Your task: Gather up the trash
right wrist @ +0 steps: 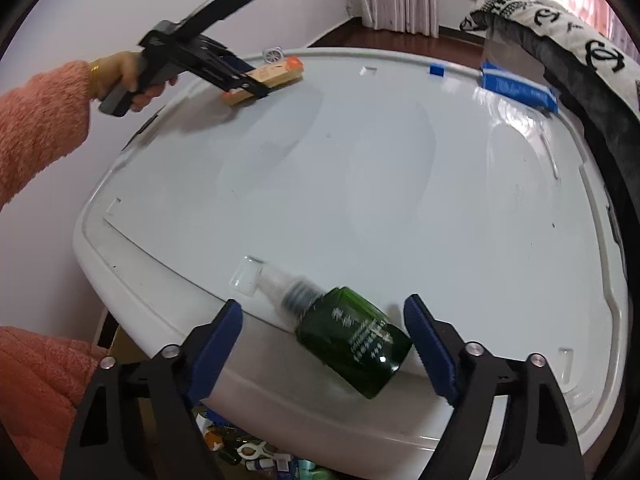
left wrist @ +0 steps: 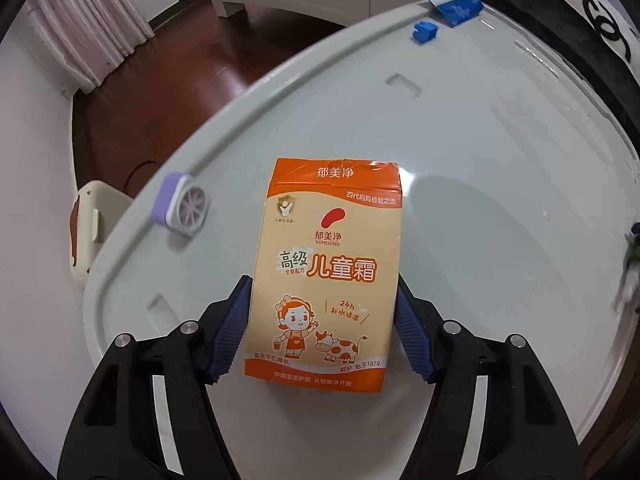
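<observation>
left wrist view: the left gripper [left wrist: 324,320] points steeply down at an orange carton [left wrist: 330,272] that lies flat on the pale grey table [left wrist: 480,200], lower centre of the frame. its blue pads [left wrist: 232,328] stand along the carton's two long sides, right against its edges; whether they press on it cannot be told. a purple-and-white round object [left wrist: 182,210] lies at left near the table rim, and a small blue block [left wrist: 425,32] and a blue packet [left wrist: 456,2] lie at the upper right edge. right wrist view: the right gripper [right wrist: 324,344] stands wide over a dark green bottle [right wrist: 352,344] that lies on its side at the lower centre, its blurred clear cap [right wrist: 256,276] pointing to the upper left. the bottle's base end is just beside the right-hand pad, with a clear gap to the left-hand pad, so nothing is clamped. at the upper left of this frame a hand [right wrist: 132,80] in a pink fleece sleeve [right wrist: 40,120] holds the other gripper over the carton. assorted bottles [right wrist: 260,456] show below the table edge at the bottom.
</observation>
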`<move>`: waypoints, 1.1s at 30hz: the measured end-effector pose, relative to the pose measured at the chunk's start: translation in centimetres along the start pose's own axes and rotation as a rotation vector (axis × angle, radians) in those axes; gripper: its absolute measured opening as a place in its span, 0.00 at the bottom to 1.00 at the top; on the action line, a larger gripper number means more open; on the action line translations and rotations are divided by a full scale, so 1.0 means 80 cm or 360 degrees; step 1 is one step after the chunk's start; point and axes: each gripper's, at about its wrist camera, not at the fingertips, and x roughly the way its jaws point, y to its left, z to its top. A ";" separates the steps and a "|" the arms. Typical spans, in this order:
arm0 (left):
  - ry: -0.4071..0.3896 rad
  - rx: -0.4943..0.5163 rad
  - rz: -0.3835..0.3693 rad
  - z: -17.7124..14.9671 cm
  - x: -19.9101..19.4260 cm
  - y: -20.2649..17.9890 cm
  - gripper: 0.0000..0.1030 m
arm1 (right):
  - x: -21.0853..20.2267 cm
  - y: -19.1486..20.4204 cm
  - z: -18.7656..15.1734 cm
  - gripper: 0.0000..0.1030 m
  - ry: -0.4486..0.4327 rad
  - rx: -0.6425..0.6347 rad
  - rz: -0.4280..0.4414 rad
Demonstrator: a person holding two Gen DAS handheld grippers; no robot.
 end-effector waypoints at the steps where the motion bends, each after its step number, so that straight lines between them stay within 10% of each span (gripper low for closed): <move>1: -0.0001 -0.0010 -0.0012 -0.004 -0.002 -0.002 0.63 | 0.000 -0.001 0.000 0.69 0.0007 0.0005 0.0007; 9: -0.0126 -0.0115 -0.0155 -0.043 -0.057 -0.034 0.63 | 0.006 -0.011 0.004 0.37 0.0053 0.0058 0.0089; 22: -0.0405 -0.0566 -0.0087 -0.155 -0.204 -0.187 0.64 | -0.070 0.008 -0.007 0.36 -0.0152 0.0179 0.0137; 33: -0.0112 -0.1044 -0.0178 -0.258 -0.151 -0.350 0.64 | -0.098 0.023 -0.155 0.37 0.0105 0.0480 0.0036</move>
